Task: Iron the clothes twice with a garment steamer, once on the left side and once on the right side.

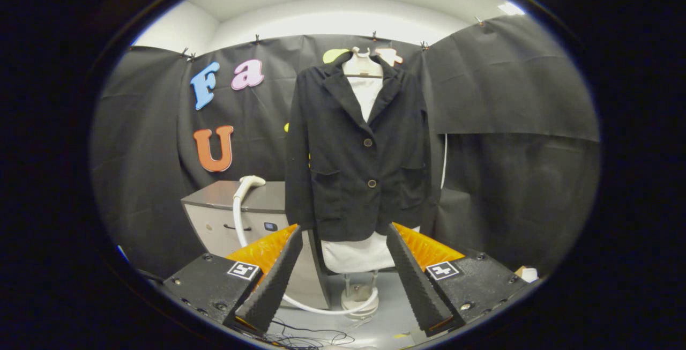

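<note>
Gripper [343, 243] fingers spread wide, nothing held; steamer head [252, 181] on cabinet [225, 200] beyond left finger; jacket [356, 151] straight ahead.

Jacket on a mannequin straight ahead, steamer to its left.

The gripper [343, 264] has its fingers spread wide apart, holding nothing. Beyond them, between the two fingers, a jacket [356, 151] hangs on a mannequin [362, 66] whose stand [359, 296] rests on the floor. A cabinet [241, 216] sits left of the jacket, with the steamer head [249, 183] on its top; its hose [238, 221] runs down the cabinet front and curves along the floor to the stand. The booth wall [509, 125] is behind everything.
</note>
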`<state>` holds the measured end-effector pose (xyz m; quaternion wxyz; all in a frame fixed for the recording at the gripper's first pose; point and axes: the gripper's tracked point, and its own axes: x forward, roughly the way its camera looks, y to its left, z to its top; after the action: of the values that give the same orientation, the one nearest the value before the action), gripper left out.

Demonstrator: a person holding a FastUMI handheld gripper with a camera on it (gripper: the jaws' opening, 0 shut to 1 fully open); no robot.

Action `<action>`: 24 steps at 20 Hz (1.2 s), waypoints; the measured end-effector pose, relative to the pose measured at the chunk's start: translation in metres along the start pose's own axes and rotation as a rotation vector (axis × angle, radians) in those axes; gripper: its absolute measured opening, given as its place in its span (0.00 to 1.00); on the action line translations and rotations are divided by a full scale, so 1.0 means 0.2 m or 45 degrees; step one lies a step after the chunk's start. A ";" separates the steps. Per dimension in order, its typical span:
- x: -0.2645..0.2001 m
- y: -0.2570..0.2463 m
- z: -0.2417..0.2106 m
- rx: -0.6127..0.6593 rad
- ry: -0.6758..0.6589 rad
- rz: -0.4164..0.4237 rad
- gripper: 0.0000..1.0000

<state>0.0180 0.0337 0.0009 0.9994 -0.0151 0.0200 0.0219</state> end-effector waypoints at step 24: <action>1.52 1.54 0.07 -0.123 0.447 0.479 0.97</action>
<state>0.3075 0.3543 -0.0065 0.9571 -0.0623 0.1947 0.2055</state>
